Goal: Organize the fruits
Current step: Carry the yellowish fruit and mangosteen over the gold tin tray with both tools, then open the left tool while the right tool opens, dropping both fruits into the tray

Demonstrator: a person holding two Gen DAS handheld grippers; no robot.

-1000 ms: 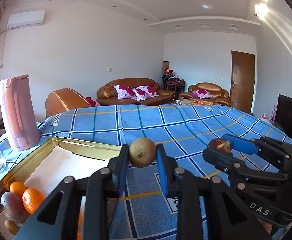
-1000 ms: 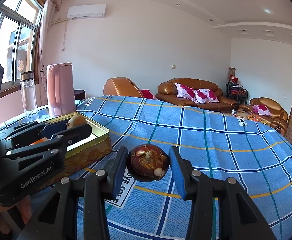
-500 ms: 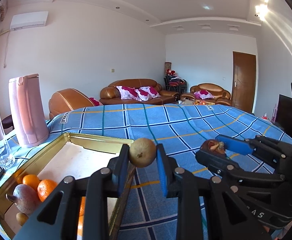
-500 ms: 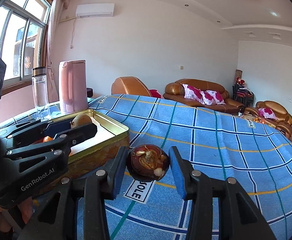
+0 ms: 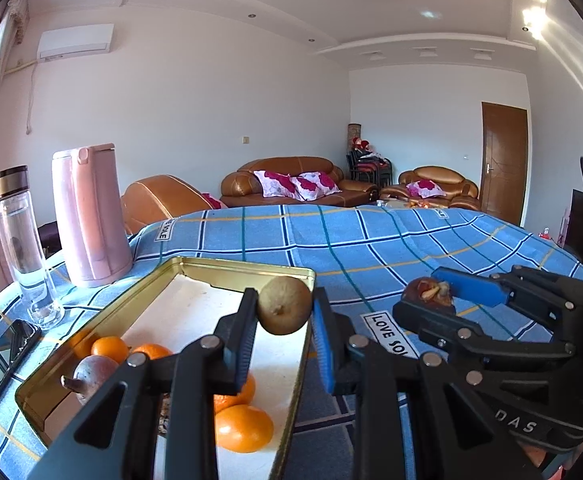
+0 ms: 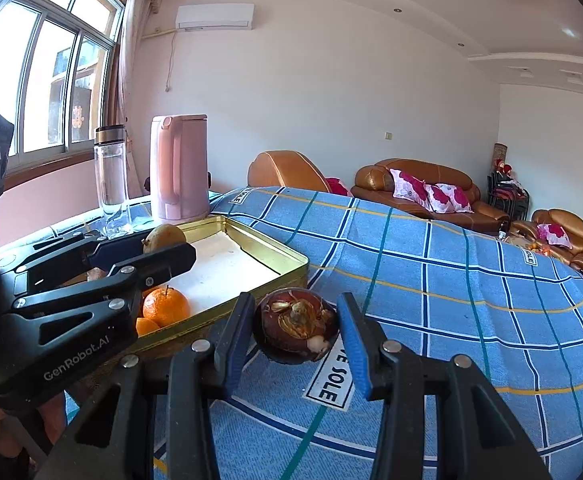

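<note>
My left gripper [image 5: 284, 312] is shut on a brownish-yellow round fruit [image 5: 284, 305] and holds it above the right part of a gold tin tray [image 5: 231, 266]. Several oranges [image 5: 241, 426] and a purplish fruit [image 5: 93, 372] lie in the tray's near end. My right gripper [image 6: 296, 322] is shut on a dark brown mangosteen [image 6: 296, 324], held over the blue checked cloth just right of the tray [image 6: 251, 240]. The right gripper [image 5: 431, 300] also shows in the left wrist view, and the left gripper [image 6: 167, 246] in the right wrist view.
A pink kettle [image 5: 89, 212] and a clear bottle [image 5: 21, 240] stand at the table's left, behind the tray. A phone [image 5: 5, 356] lies at the left edge. The blue checked cloth [image 5: 371, 240] stretches far and right. Sofas stand beyond.
Both grippers have moved left toward the tray, each still holding its fruit. The left gripper's fruit now hangs over the tray; the right one has come close to its right wall.
</note>
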